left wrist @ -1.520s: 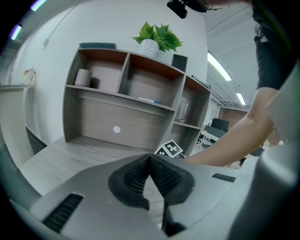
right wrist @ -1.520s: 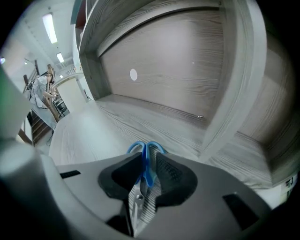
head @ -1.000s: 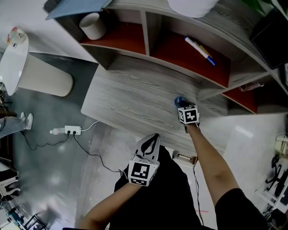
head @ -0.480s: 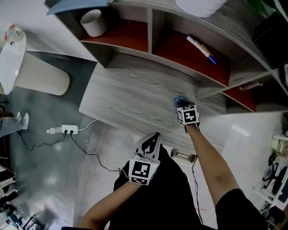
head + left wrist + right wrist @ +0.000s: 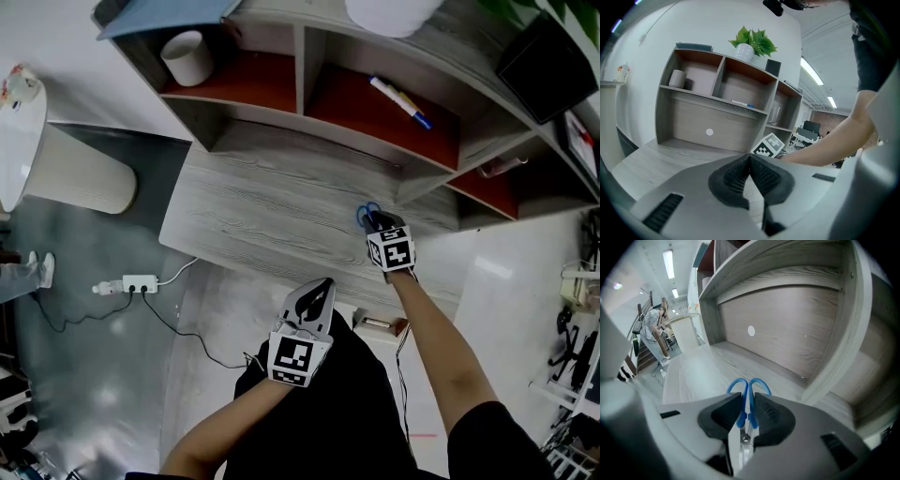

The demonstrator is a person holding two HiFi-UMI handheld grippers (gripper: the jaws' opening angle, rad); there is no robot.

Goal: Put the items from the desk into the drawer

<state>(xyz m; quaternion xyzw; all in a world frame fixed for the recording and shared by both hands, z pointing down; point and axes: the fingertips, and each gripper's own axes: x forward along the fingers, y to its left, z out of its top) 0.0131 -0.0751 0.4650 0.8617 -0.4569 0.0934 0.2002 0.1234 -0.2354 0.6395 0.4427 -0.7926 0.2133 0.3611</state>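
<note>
Looking down the right gripper [image 5: 749,398], I find the blue-handled steel scissors [image 5: 742,417] pinched between its jaws, which have just been closing. The dark pads press on the handle shanks just above the pivot screw. The two blue finger loops stick out forward past the jaw tips, and the blades run back toward the camera. From the head view the right gripper [image 5: 377,221] sits over the far right part of the grey wood-grain desk [image 5: 272,206], close to the foot of the grey shelf unit with red-backed compartments [image 5: 281,80]. There the scissors [image 5: 367,214] show only as the blue loops; the marker cube covers the rest. The blade tips are cut off under the gripper body in its own view, and I cannot tell whether the scissors touch the desk or hang just clear of it. The left gripper [image 5: 325,283] hovers at the near edge of the desk. In its own view the left gripper [image 5: 750,157] has its jaws pressed together with nothing between them.
</note>
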